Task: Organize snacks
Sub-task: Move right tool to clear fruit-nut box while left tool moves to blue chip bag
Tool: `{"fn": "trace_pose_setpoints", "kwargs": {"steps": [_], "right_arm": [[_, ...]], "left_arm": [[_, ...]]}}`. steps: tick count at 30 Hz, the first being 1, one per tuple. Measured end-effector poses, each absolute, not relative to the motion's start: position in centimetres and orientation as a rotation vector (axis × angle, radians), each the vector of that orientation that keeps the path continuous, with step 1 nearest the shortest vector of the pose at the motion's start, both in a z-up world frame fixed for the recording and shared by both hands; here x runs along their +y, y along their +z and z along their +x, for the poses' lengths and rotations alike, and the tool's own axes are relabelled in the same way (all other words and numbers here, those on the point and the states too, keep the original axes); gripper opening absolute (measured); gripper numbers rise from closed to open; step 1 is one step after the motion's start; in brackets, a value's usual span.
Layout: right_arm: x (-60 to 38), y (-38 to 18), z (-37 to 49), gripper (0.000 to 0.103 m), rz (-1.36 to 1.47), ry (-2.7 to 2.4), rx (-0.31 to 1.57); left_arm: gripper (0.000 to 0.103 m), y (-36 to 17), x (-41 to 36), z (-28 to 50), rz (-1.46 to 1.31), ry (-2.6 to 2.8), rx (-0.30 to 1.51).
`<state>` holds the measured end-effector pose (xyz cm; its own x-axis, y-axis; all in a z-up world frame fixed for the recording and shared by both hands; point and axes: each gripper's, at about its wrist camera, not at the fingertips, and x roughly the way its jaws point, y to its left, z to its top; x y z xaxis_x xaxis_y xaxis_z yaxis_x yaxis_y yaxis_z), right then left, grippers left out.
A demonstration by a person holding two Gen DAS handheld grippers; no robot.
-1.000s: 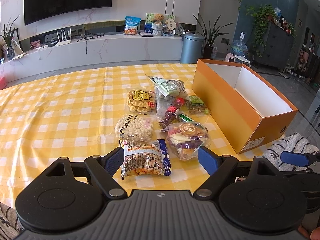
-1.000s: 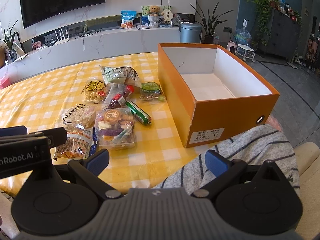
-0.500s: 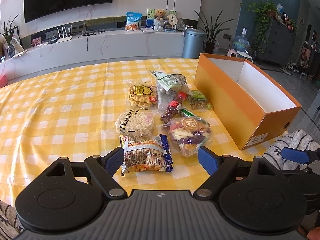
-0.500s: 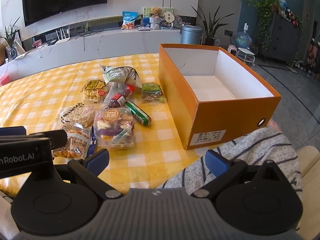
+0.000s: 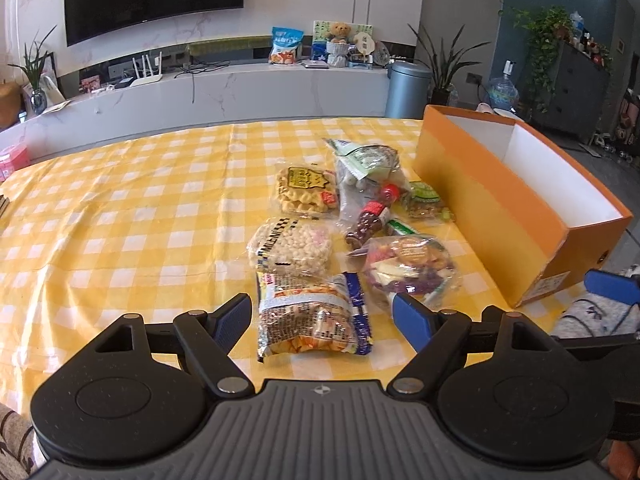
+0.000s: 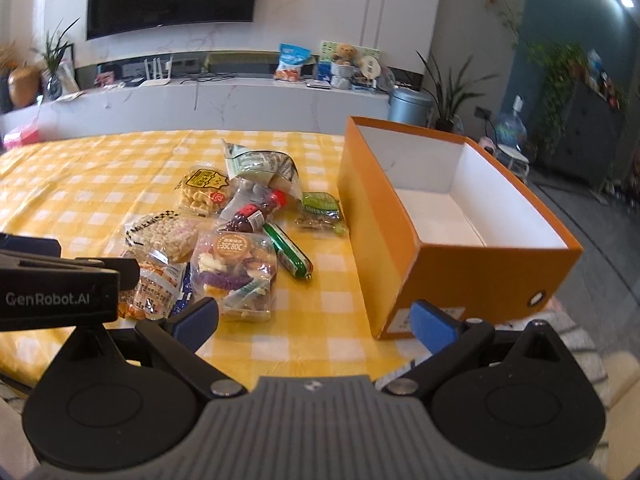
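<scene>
snack packets in clear crinkly plastic [image 5: 352, 240] lie clustered at the frame's centre on a yellow-and-white checked tablecloth [image 5: 120, 220], just left of an open orange cardboard box [image 5: 496, 200]. left gripper [image 5: 322, 314] is closing its wide jaws around a brown-printed cracker packet [image 5: 312, 320], pads apart from it. right gripper [image 6: 316, 318] stands wide, empty.

1. The gripper body [image 5: 322, 428] is matt black plastic with a ribbed centre panel; the finger pads [image 5: 412, 316] are blue and finely textured.
2. The tablecloth [image 5: 120, 216] ahead of the fingers is yellow-and-white checked cloth, slightly creased.
3. The cracker pack [image 5: 312, 316] between the fingers is glossy, crinkled plastic film.
4. The snack bags [image 5: 408, 268] beyond it are clear, shiny plastic.
5. The box [image 6: 460, 264], right of the snacks, is smooth matt orange cardboard with a white inside.
</scene>
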<state>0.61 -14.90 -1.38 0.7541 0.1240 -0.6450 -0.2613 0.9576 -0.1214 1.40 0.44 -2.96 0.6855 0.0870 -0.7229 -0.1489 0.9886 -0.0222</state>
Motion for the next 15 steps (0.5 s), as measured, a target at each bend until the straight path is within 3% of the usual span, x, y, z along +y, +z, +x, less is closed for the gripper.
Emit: {"fn": "trace_pose_setpoints", "kwargs": {"steps": [15], "right_arm": [[-14.7, -4.1, 4.3, 0.100, -0.188, 0.332, 0.741]], "left_arm": [[0.094, -4.8, 2.0, 2.8, -0.082, 0.126, 0.754]]}}
